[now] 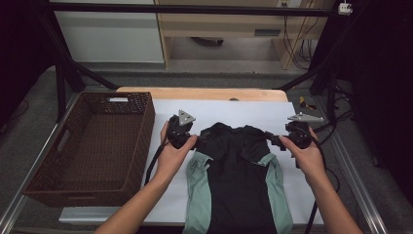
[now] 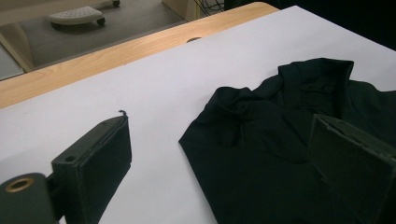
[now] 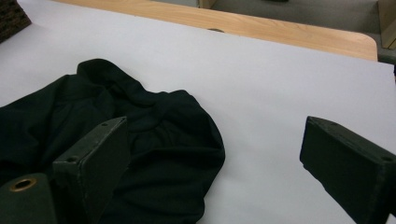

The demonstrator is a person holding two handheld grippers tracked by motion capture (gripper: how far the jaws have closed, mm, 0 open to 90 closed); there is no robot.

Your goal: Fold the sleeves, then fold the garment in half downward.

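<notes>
The black and green shirt is lying flat on the white sheet that is covering the table, its hem nearest the person and its collar pointing away. At its shoulders, the left gripper and the right gripper are resting low, each with jaws spread wide and gripping nothing; one jaw of each is sitting over the black cloth, the other over bare sheet. Further left, a brown wicker basket is standing beside the sheet.
</notes>
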